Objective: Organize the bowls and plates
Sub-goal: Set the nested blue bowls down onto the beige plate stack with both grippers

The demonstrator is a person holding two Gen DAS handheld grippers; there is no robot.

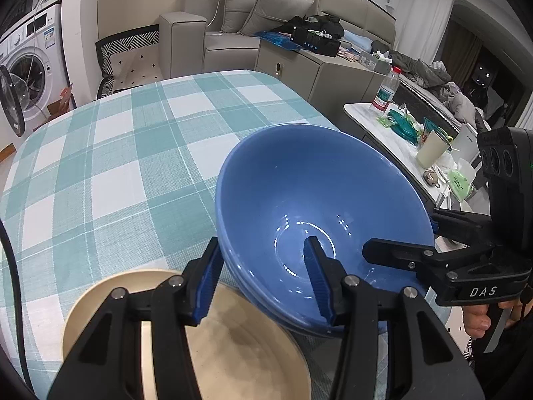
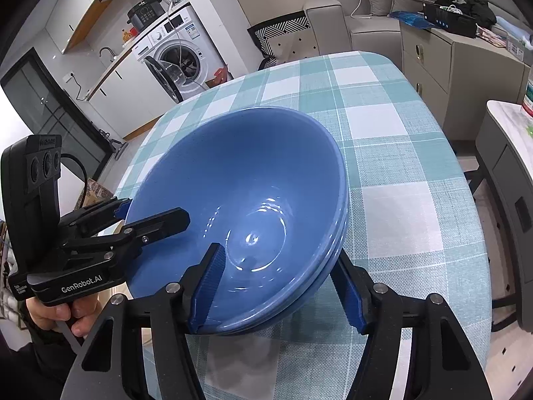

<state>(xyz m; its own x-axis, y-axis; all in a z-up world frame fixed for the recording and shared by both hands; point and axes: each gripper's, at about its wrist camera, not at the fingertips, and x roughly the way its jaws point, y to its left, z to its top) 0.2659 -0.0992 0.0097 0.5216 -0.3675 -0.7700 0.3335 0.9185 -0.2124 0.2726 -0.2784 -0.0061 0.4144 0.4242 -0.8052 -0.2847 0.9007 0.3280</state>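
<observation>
blue bowls (image 1: 319, 200): glossy glazed ceramic | tablecloth (image 1: 116, 153): woven matt cloth | beige plate (image 1: 233, 343): matt

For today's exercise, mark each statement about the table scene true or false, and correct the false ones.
1. Blue bowls are nested one inside another. True.
2. Only the right gripper straddles the bowl rim. False: the left gripper also has one finger inside and one outside the rim.
3. The tablecloth is checked in teal and white. True.
4. The beige plate sits inside the blue bowls. False: it lies on the table beside them, below the left gripper.
5. The washing machine door is closed. False: it stands open.
</observation>
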